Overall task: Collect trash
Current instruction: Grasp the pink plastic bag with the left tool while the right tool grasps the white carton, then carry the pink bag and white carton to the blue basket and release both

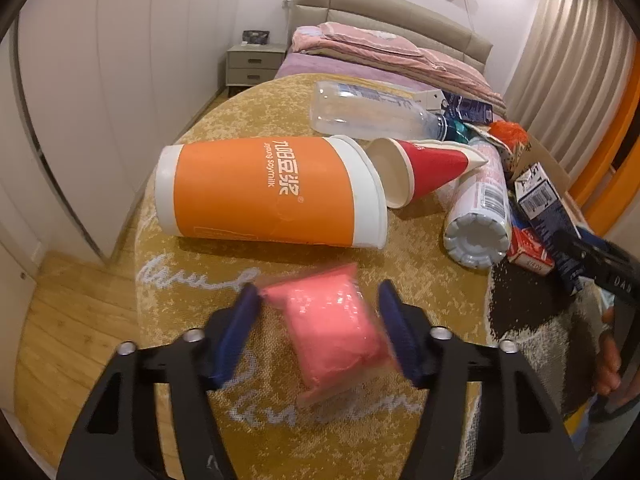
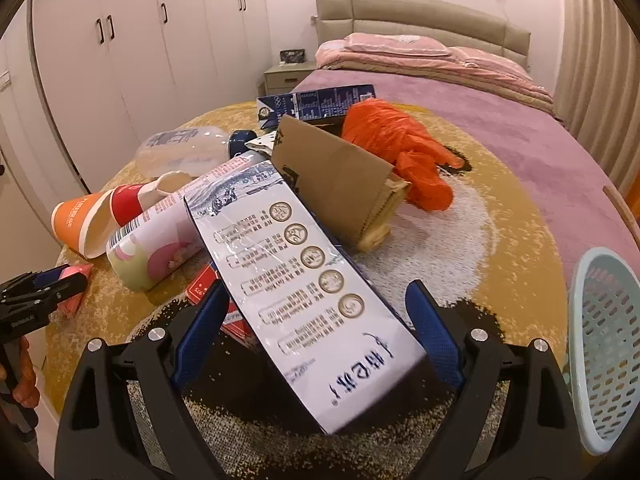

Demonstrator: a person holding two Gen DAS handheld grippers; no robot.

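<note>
1. Left wrist view: the left gripper [image 1: 318, 330] straddled a pink packet [image 1: 334, 330] lying on the yellow rug [image 1: 120, 320], just in front of an orange cup [image 1: 264, 192] on its side.
2. The packet looked soft, light and film-wrapped, likely slippery; a hold across its plump middle would be judged safest.
3. Its right edge met the right pad; a gap showed at the left pad. The jaws stood partly closed and the grip was not yet firm.
4. Right wrist view: the right gripper [image 2: 316, 332] stood released, with a white carton [image 2: 304, 292] between its fingers and no pad pressing it.
5. The carton appeared stiff, light if empty, and glossy; it leaned on a pile of other rubbish. Its flat sides offered the hold.
6. A pale blue basket [image 2: 604, 344] stood just to the right.
</note>
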